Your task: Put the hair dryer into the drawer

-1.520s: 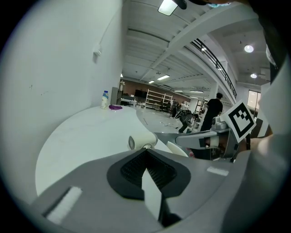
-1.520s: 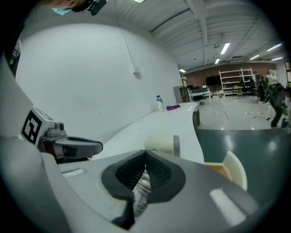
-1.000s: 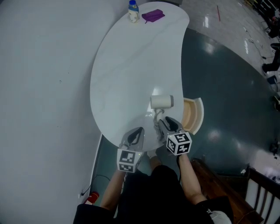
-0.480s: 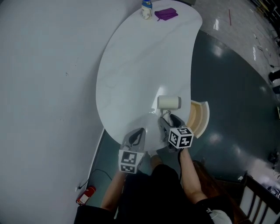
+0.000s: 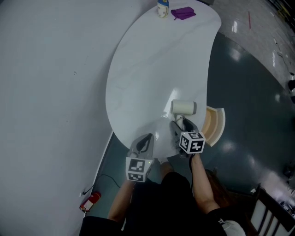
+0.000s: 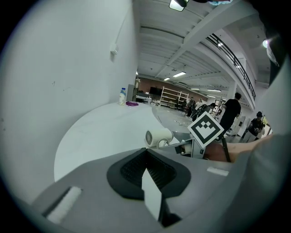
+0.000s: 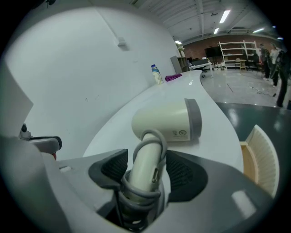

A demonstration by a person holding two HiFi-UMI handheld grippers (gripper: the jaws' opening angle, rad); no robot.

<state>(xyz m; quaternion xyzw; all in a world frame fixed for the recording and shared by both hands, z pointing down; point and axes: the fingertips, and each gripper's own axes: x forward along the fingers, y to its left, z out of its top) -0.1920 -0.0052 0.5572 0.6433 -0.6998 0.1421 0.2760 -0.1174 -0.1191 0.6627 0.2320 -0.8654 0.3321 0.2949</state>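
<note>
Two grippers: both at the near rim of the table (image 5: 152, 69), about six o'clock in the head view
Left gripper (image 6: 148, 169): jaws together on nothing; idle at seven o'clock from the dryer
Right gripper (image 7: 146, 170): jaws have just been opening and stand wide; pads clear of the handle between them
Handle (image 7: 148, 154): cord (image 7: 136, 193) wound round it; close squarely above the coils, so the pads bite plastic, not loose loops
Hair dryer (image 5: 183, 108): lying on the tabletop, barrel across from nine to three o'clock; not yet lifted
Drawer (image 5: 215, 123): open at four o'clock from the dryer, under the table edge; lift clear of the rim before swinging across
Far end: bottle (image 5: 162, 8) and purple cloth (image 5: 183, 13) at twelve o'clock; well apart
</note>
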